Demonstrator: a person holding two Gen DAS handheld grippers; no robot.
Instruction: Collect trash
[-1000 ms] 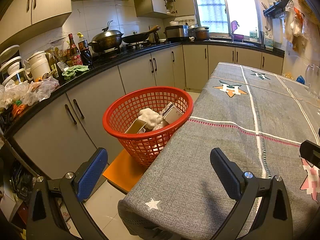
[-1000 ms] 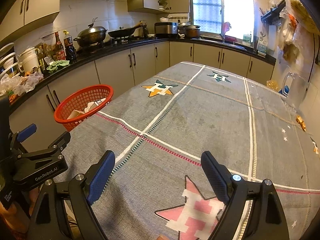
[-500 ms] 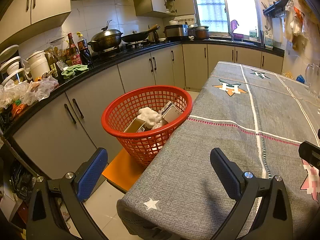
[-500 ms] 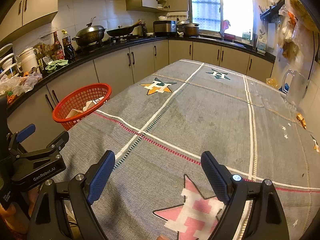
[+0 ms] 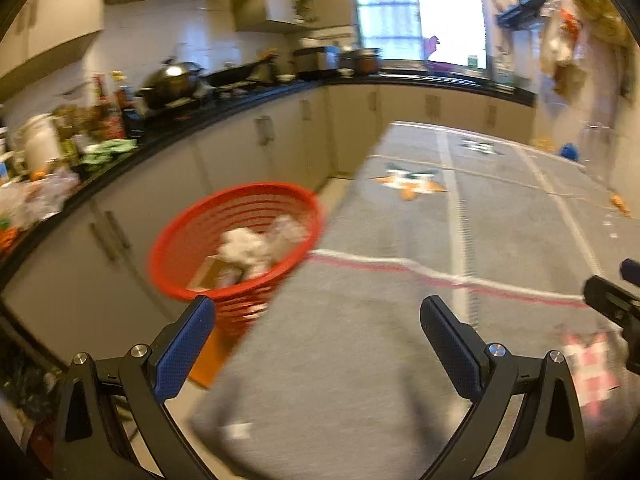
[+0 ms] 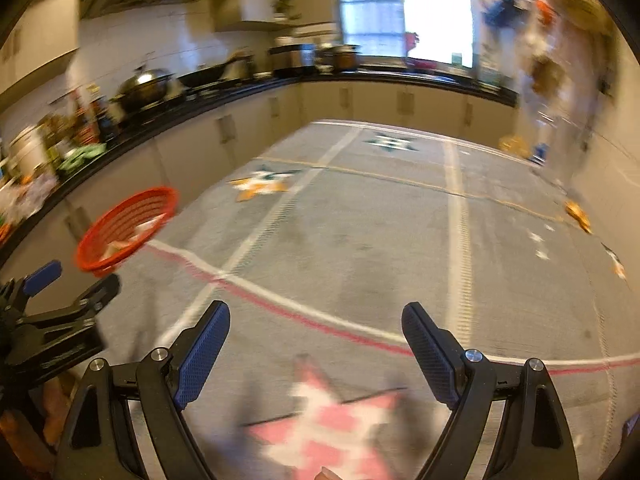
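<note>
Trash, white crumpled paper and card scraps [image 5: 256, 246], lies in the red plastic mesh basket [image 5: 240, 240] off the grey patterned desk's [image 5: 400, 320] left edge. My left gripper [image 5: 316, 328] is nearer; right gripper [image 6: 316, 334] further. Both jaws gape wide, empty.

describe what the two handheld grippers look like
Both match: the left gripper and right gripper have black angular frames with silver bolt heads, and each finger carries a flat blue textured pad. No cables, sleeves or readable markings show in these blurred frames.
</note>
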